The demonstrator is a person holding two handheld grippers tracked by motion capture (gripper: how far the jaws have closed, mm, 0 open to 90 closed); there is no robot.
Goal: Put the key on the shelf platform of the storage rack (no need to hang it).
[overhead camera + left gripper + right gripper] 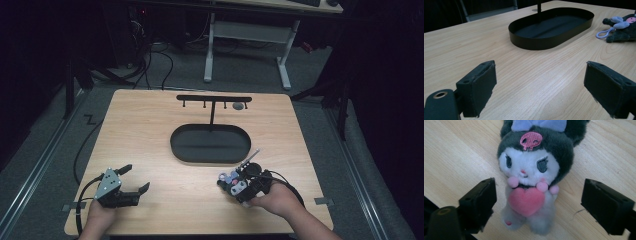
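A small plush toy (531,170) with a dark hood, white face, lilac bow and pink heart lies on its back on the wooden table (150,130). My right gripper (539,202) is open, one jaw on each side of the toy's body, not touching it. From above, the toy (226,178) lies just ahead of the right gripper (239,184), near the front of the table. My left gripper (136,178) is open at the front left, holding nothing. In the left gripper view (540,82) the toy (624,27) and its lilac loop (604,33) lie at the far right.
A black oval tray (175,145) sits mid-table; its wall (536,43) shows ahead of the left gripper. A black T-shaped rack (214,98) with small hooks rises from the tray's far side. A small grey round thing (238,106) lies by the rack's right end.
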